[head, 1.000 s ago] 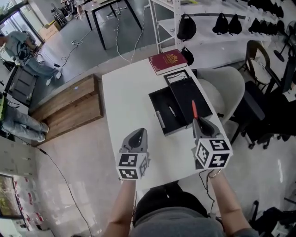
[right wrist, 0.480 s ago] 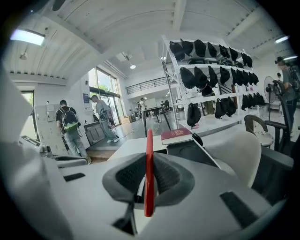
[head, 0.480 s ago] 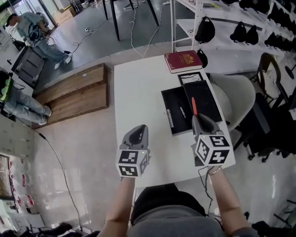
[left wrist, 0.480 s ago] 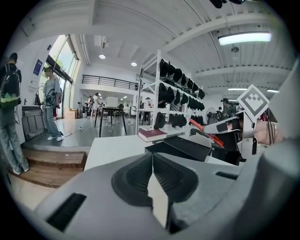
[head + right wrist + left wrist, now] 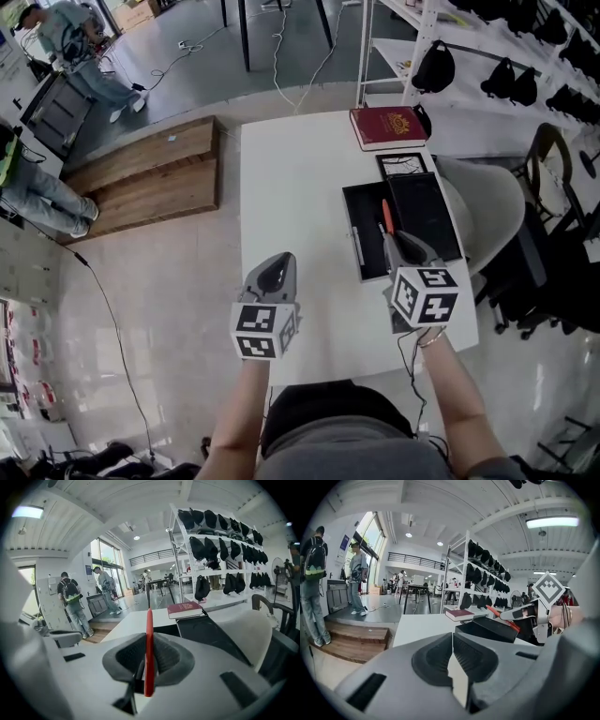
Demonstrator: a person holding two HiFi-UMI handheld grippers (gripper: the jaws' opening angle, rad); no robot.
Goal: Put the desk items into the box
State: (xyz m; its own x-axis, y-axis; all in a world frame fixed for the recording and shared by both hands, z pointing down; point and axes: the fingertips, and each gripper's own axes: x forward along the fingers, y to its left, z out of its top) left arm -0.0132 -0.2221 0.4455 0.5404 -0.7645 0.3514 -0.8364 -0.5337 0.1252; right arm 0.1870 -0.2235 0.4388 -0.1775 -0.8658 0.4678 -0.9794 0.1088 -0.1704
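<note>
Nearest, at the ends of the person's forearms, both tools hang over the near part of the white tabletop (image 5: 291,178). Left hand-held gripper (image 5: 278,260): jaws together at the tips, nothing btwn them, over bare tabletop, well left of the box. Right hand-held gripper (image 5: 392,238): clamped on a red pen (image 5: 384,216), pads pressing its sides, pen sticking out past the tips toward the far side. In the right gripper view it stands upright btwn the pads. In the head view the pen's far end lies over the open black box (image 5: 354,211), at the tray's right side next to the lid; can't tell if it touches. The box sits on the right half of the tabletop, approx mid-depth, w/ its lid (image 5: 427,211) laid open to the right, near the tabletop's right edge. A slim silver item (image 5: 359,249) lies in the tray's near part. Just beyond the box is a small black-framed flat item (image 5: 405,165). Farther, at the far right corner, a dark red book (image 5: 388,127) lies flat. Right of the tabletop is a white chair (image 5: 492,202); left, on the floor, a low wooden platform (image 5: 150,173). Farthest right is a white shelf rack (image 5: 478,117) w/ black bags (image 5: 437,67); far left, a person (image 5: 80,52) stands.
</note>
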